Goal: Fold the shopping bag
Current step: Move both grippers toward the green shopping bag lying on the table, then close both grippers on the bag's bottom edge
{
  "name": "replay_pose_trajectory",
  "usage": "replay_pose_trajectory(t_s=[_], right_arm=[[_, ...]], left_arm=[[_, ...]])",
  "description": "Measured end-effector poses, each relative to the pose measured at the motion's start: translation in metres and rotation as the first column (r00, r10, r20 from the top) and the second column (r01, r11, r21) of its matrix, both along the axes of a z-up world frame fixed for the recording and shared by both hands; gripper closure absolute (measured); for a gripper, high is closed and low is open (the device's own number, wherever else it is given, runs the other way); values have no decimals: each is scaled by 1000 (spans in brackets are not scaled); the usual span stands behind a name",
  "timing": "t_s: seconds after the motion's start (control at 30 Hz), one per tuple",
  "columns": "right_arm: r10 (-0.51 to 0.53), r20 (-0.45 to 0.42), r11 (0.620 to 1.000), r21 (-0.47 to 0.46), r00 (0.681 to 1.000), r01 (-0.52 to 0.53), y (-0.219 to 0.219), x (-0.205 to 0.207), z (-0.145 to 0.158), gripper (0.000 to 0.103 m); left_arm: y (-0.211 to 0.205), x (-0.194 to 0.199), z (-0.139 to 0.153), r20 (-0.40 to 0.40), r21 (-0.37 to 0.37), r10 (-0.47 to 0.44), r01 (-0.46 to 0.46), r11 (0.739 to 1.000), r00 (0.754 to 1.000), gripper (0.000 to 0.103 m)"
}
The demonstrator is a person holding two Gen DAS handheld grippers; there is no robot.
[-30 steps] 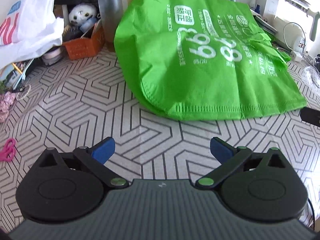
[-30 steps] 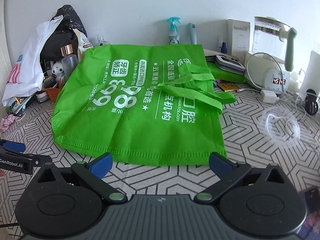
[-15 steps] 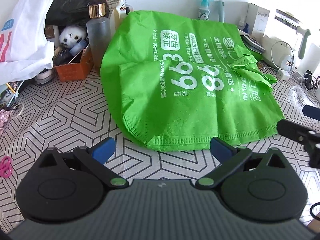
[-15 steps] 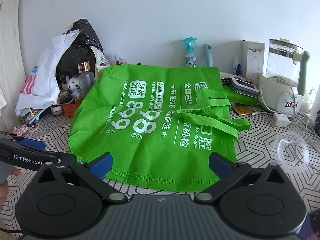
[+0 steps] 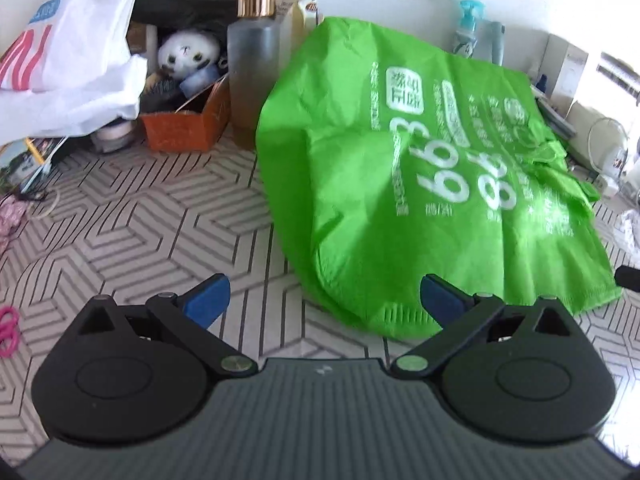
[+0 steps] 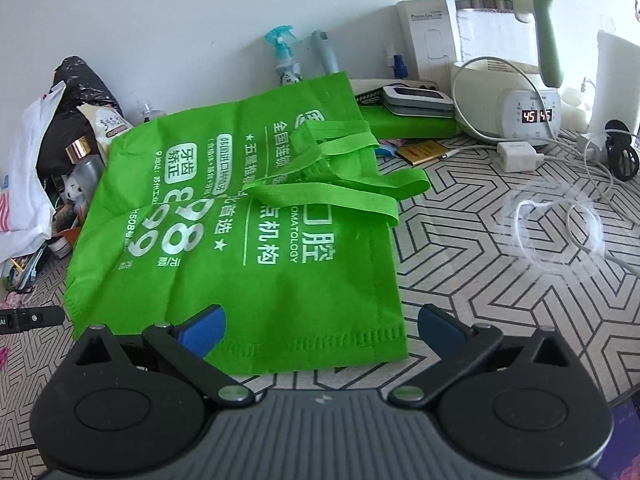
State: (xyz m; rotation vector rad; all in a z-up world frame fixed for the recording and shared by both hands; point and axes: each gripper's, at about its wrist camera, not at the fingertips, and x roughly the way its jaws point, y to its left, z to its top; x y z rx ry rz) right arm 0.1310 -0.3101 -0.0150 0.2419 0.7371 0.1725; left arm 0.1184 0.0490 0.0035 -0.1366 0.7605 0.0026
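Since the bag (image 6: 240, 248) lies flat on the tabletop (image 6: 500, 280), handles (image 6: 340, 184) flopped over its printed face, both tongs, left (image 5: 324, 300) and right (image 6: 320, 328), hang spread and empty at its near hem, lower centre, likely lining up a first fold.

Your left wrist cam sits low over the worktop (image 5: 132, 216), close to the green bag's (image 5: 400, 184) near-left corner, facing the wall clutter behind it. Your right wrist cam is close at the bag's (image 6: 256, 248) near-right corner, facing the kettle (image 6: 504, 56) side. Both share the bag's printed face.
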Motion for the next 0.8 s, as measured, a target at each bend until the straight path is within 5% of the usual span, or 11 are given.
replay_pose_trajectory(t_s=[0.5, 0.53, 0.57, 0.6, 0.67, 0.8], right_arm=[[-7, -5, 989, 147, 1000, 8, -14, 20, -31, 5], [-4, 3, 986, 164, 1000, 3, -14, 20, -32, 14], [0, 10, 983, 181, 1000, -2, -14, 20, -33, 22], [-4, 18, 980, 199, 1000, 1, -15, 20, -33, 42], [-23, 33, 972, 233, 999, 15, -20, 18, -33, 61], [-40, 104, 963, 270, 994, 11, -30, 9, -22, 95]], left_arm=[[18, 36, -28, -40, -98, 43, -46, 994, 998, 1], [19, 38, -30, -40, -107, 38, -42, 993, 998, 3], [21, 41, -33, -51, -126, 40, -46, 991, 998, 17], [23, 43, -34, -60, -145, 42, -51, 988, 997, 39], [27, 44, -32, -49, -177, 45, -53, 983, 998, 58], [29, 42, -23, -18, -172, 39, -41, 984, 999, 82]])
